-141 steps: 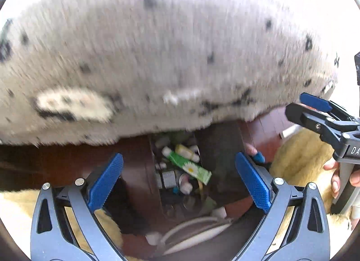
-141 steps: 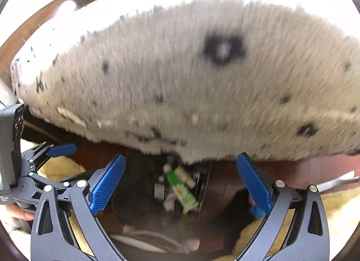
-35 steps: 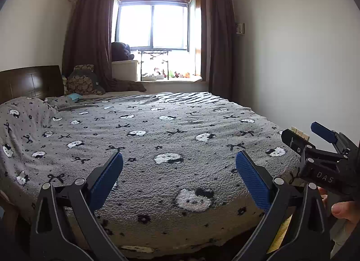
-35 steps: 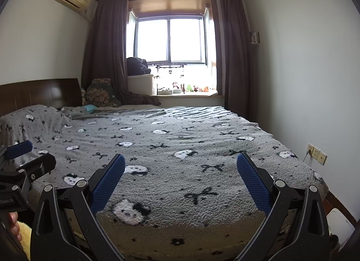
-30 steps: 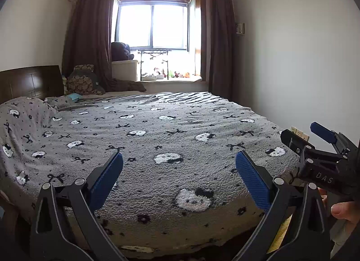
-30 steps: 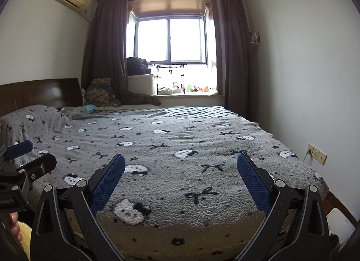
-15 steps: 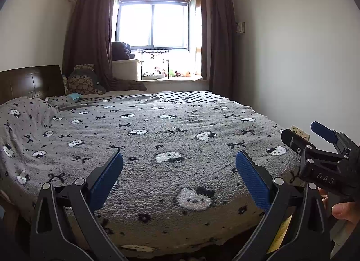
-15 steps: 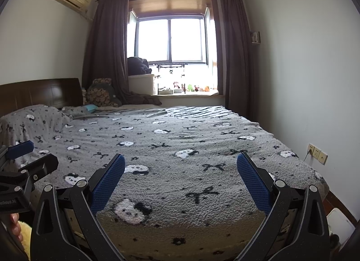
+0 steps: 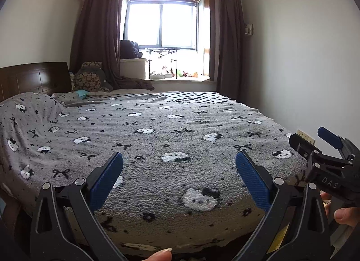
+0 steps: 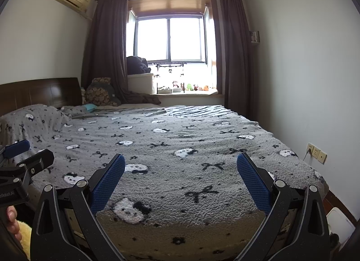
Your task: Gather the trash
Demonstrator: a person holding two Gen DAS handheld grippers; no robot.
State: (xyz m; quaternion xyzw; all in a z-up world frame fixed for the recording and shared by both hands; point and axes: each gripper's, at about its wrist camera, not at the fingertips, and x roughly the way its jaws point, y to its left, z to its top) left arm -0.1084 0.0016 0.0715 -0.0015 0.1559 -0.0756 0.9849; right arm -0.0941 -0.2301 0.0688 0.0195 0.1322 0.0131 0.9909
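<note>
- Bedroom view: grey patterned bed fills both cameras; no trash visible on it.
- Your left tongs and right tongs gape wide, empty — beside each other at the bed's foot.
- Risk: sweeping low, you could snag the fuzzy blanket.

The floor under the bed is hidden by its blanket. Small toys on the windowsill are too tiny to identify. A fingertip and white box are cut off at edges.

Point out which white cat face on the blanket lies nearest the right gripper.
The cat face with the black patch, just ahead of the right gripper near the bed's foot edge; the others lie farther up.
</note>
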